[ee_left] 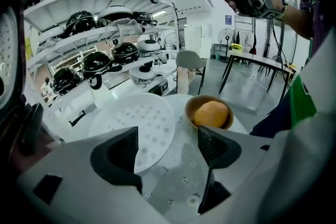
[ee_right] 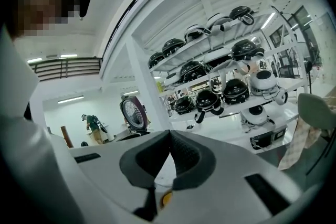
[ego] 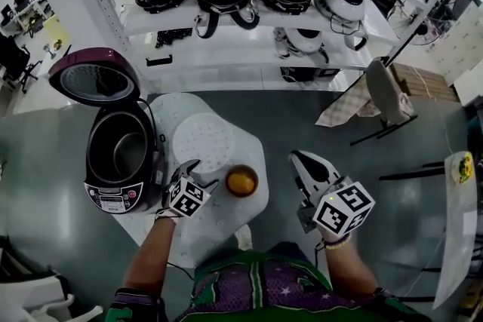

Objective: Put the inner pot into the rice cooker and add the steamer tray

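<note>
White tabletop (ego: 249,147) has your steamer tray (ego: 204,141) lying flat just right of the open rice cooker (ego: 113,196), inner pot (ego: 121,151) already sitting inside. Your left gripper (ee_left: 167,141) hangs over the tray's near edge, fingers (ee_left: 122,152) apart, nothing clamped. Your right gripper (ee_right: 169,139) is off past the tabletop, fingers (ee_right: 186,157) together, empty.

Head view looks steeply down; gripper views face the shelves (ee_left: 63,3).

Cooker (ego: 113,194) purple/blk; tray (ego: 204,141) white, dotted — fruit (ego: 241,182) orange.
</note>
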`<state>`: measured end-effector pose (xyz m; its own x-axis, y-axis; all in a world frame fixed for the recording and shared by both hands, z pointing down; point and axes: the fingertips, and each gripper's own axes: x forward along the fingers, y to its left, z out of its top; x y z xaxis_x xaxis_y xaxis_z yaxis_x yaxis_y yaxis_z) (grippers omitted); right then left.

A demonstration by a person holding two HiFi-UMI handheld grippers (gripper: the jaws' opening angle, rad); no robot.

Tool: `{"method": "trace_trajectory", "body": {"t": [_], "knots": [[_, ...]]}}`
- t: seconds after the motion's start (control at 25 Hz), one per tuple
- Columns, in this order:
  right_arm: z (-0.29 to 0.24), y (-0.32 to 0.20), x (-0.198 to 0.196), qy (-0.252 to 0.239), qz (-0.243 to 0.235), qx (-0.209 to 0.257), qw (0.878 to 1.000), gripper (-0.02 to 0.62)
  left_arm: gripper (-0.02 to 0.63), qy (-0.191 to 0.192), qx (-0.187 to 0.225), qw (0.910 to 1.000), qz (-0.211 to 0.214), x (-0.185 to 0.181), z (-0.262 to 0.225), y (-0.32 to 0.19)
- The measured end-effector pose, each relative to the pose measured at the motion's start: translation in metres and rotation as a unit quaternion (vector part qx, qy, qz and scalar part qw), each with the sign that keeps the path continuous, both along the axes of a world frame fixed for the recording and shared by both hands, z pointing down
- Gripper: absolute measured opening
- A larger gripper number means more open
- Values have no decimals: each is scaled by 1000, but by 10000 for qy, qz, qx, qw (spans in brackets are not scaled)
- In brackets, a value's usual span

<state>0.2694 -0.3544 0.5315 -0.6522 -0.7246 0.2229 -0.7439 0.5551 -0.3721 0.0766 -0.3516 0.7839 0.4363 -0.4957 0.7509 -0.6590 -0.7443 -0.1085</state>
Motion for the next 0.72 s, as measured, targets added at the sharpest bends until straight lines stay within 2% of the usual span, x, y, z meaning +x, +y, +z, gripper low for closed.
{"method": "trace_trajectory", "body": {"t": [0.04, 0.16, 0.28, 0.56, 0.72], "knots": [[2, 0, 2, 7, 40, -30, 10000, 5, 383, -86, -29, 10000, 27, 0, 6, -1], [4, -1, 8, 6, 110, -67, 9999, 5, 305, -266, -76, 9996, -20, -4, 19, -6], [8, -2, 12, -14, 158, -106, 9998, 5, 285, -458, -87, 9989, 46, -5, 28, -11], [13, -2, 16, -208, 128, -219, 9995, 5, 284, -1033, -250, 9920, 682, 2, 54, -10], [16, 0, 18, -287, 170, -312, 9990, 5, 230, -1421, -94, 9851, 964, 4, 60, -12]]}}
